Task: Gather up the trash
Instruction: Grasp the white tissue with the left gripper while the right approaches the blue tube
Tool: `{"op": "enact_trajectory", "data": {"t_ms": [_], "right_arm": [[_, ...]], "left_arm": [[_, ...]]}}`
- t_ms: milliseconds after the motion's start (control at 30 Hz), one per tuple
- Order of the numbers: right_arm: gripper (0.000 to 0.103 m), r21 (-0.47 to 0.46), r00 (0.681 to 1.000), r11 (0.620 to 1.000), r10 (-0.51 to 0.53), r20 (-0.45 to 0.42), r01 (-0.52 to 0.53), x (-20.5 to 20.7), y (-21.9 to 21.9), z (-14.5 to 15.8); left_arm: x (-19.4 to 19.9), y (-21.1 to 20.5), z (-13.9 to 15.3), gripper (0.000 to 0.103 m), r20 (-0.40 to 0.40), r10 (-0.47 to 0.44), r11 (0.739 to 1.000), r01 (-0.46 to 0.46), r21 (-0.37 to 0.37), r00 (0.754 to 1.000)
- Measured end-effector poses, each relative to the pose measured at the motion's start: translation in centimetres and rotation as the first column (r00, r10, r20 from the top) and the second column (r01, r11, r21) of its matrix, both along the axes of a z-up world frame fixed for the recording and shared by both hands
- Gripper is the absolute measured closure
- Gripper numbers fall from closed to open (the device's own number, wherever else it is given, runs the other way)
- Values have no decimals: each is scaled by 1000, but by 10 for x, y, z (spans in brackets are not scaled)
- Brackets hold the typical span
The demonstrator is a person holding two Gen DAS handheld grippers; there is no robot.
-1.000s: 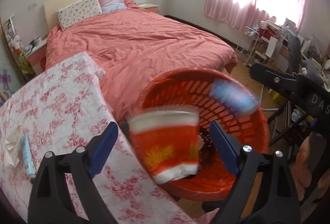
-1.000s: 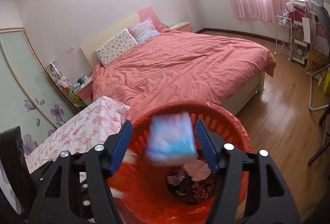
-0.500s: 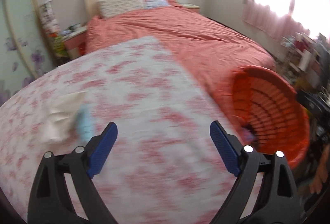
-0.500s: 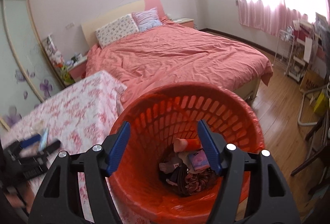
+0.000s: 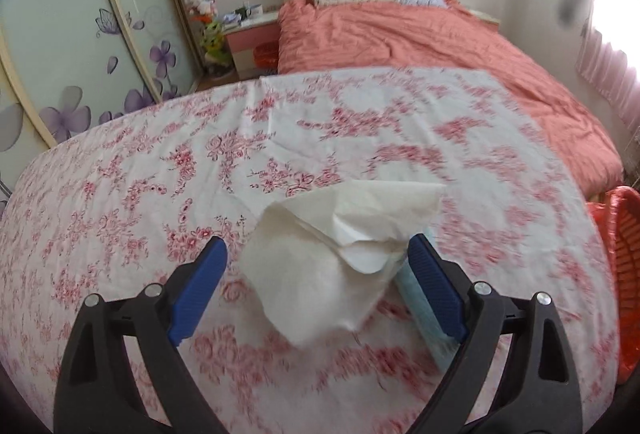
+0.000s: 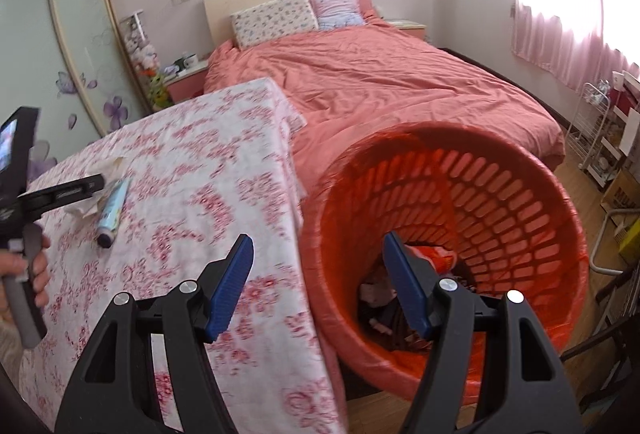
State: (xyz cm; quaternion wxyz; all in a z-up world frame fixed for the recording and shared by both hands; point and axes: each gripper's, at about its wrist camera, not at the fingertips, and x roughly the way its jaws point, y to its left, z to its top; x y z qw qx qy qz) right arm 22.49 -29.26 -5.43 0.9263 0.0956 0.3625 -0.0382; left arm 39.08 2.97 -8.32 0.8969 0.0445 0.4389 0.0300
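A crumpled white tissue (image 5: 332, 254) lies on the floral tablecloth (image 5: 160, 170), with a light blue tube (image 5: 420, 310) beside it on the right. My left gripper (image 5: 318, 266) is open and straddles the tissue, its right finger over the tube. In the right wrist view the tissue (image 6: 90, 204) and tube (image 6: 114, 206) lie at the table's left, with the left gripper (image 6: 94, 184) over them. My right gripper (image 6: 318, 266) is open and empty, above the table edge and the red trash basket (image 6: 500, 194), which holds trash at its bottom.
A bed with a salmon cover (image 6: 380, 82) stands behind the table and basket. A nightstand (image 5: 252, 34) and sliding wardrobe doors (image 5: 80, 34) are at the left. A white rack (image 6: 600, 126) and boxes stand on the wood floor at the right.
Both grippers dropped their items into the basket. My left gripper swung left from the basket to the tissue and tube on the table. My right gripper drifted left, off the basket's middle.
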Motion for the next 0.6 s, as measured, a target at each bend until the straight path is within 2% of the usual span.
{"op": "enact_trajectory", "data": {"t_ms": [67,133,200,267,400,600], "right_arm": [[36,-5,1000,1000,9,-5,-9,1,6,0],[36,-8,1000,1000,17,-9,-17,2,9,0],[36,-12,1000,1000,27,-11,-27,3,16,0],[36,-13,999,999,40,-11,-40,4,22,1],[36,-13,996,996,86,-12,-86,9,43,2],[36,-4,983,983,184,-13,-184,25,85,-1]], "left_arm": [[9,5,-7,17,-24,1,999,-2,-35,1000],[10,6,-10,35,-29,-13,997,11,-79,999],[10,9,-11,63,-40,-13,996,10,-85,999],[8,15,-12,73,-48,-19,995,14,-98,999],[-9,35,-14,73,-51,21,997,-25,-75,998],[-54,79,-13,67,-23,90,996,-89,26,996]]}}
